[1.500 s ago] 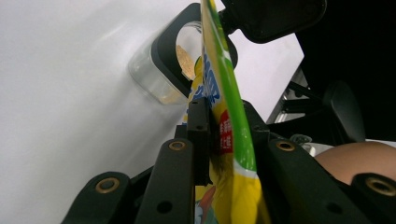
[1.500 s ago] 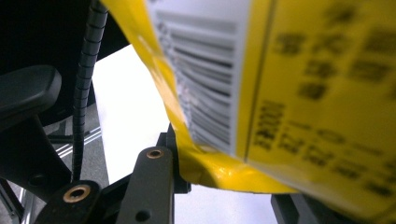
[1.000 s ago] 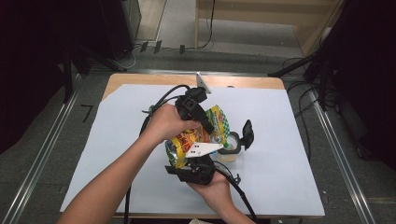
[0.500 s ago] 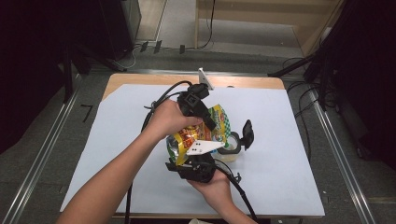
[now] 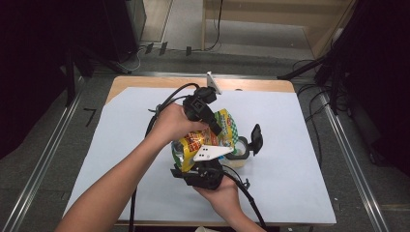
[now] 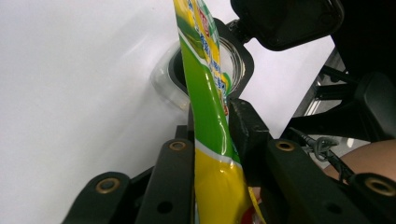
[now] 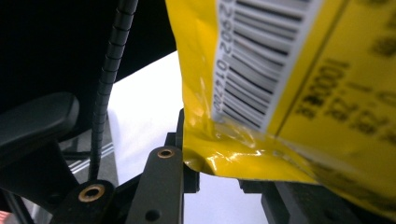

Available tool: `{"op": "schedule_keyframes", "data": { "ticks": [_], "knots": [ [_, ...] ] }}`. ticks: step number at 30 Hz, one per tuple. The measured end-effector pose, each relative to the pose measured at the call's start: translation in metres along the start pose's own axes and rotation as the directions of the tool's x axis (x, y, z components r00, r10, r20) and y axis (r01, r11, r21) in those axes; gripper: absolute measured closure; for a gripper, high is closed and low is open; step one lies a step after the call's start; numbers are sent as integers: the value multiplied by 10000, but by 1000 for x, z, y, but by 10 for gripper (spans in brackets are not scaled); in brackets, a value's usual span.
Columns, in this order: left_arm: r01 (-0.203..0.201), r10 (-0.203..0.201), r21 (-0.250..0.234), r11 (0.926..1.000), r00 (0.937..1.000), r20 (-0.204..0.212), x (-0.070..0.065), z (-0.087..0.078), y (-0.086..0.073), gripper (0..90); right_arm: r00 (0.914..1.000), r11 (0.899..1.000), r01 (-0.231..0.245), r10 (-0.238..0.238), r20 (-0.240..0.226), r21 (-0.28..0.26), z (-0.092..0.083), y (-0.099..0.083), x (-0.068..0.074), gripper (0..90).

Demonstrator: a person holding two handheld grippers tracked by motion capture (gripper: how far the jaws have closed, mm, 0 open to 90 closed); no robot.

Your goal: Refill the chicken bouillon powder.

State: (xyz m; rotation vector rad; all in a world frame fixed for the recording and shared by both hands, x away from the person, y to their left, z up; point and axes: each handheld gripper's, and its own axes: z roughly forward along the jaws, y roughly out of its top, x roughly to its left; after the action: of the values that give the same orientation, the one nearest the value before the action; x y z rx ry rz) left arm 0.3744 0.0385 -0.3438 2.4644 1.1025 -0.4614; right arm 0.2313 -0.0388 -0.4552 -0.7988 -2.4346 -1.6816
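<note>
Both grippers hold one snack bag [image 5: 205,137] above the white table cover [image 5: 300,159], a little right of the table's middle. The left gripper [image 5: 212,126] comes in from the far side and is clamped on the bag's green and yellow edge [image 6: 205,107]; in the left gripper view its jaws meet on the flattened foil with the film pinched between them. The right gripper [image 5: 200,166], on the near side, grips the bag's yellow seam [image 7: 219,154] beside the barcode; its jaws have just been closing, and in the right gripper view the crimped seam lies between them.

Below and just right of the bag stands a clear jar [image 6: 236,63] with a black collar, its hinged black lid [image 5: 256,139] standing swung open on the jar's right side. In the left gripper view the bag's lower edge hangs directly over the jar's mouth.

Step in hand, as judged: the bag is gripped at two opposite ends over the open jar, ready either to be torn open or tipped for pouring. Whether the bag is already open cannot be told.

The next move calls for both grips to hold firm on slippery foil while the bag's low end keeps over the mouth, so that the contents fall inside and the light jar is not knocked.
</note>
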Motion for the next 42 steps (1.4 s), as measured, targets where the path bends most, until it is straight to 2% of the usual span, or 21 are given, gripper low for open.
{"op": "schedule_keyframes", "data": {
  "ticks": [6,9,12,16,18,20,27,38,42],
  "knots": [
    [-185,184,97,9998,9998,56,-1,1,4,799,10000,10000,-38,38,29,-52,-2,0,-1,757],
    [-383,383,192,9991,9993,-32,-4,2,6,800,10000,10000,-36,37,40,-58,-3,1,-3,760],
    [-505,516,339,9981,9982,-315,-9,3,6,804,10000,10000,-67,68,25,-60,-3,0,-3,761],
    [-429,452,432,9981,9975,-552,-11,4,6,805,10000,10000,-74,74,-16,-57,-3,0,-3,761],
    [-352,377,519,9980,9981,-484,-10,4,6,805,9999,9999,-95,94,-78,-41,-3,0,-3,761],
    [-280,310,517,9983,9978,-594,-9,4,7,806,10000,10000,-49,49,-84,-24,-3,0,-2,756],
    [-220,269,613,9979,9965,-787,-10,4,11,806,9995,9997,229,-229,223,-25,-4,2,-1,732],
    [-184,229,644,9978,9973,-691,-13,-1,17,813,9982,9987,482,-475,374,-174,-6,7,2,764],
    [-210,260,680,9975,9970,-728,-12,-1,17,813,9984,9989,434,-426,384,-189,-5,8,3,763]
  ]
}}
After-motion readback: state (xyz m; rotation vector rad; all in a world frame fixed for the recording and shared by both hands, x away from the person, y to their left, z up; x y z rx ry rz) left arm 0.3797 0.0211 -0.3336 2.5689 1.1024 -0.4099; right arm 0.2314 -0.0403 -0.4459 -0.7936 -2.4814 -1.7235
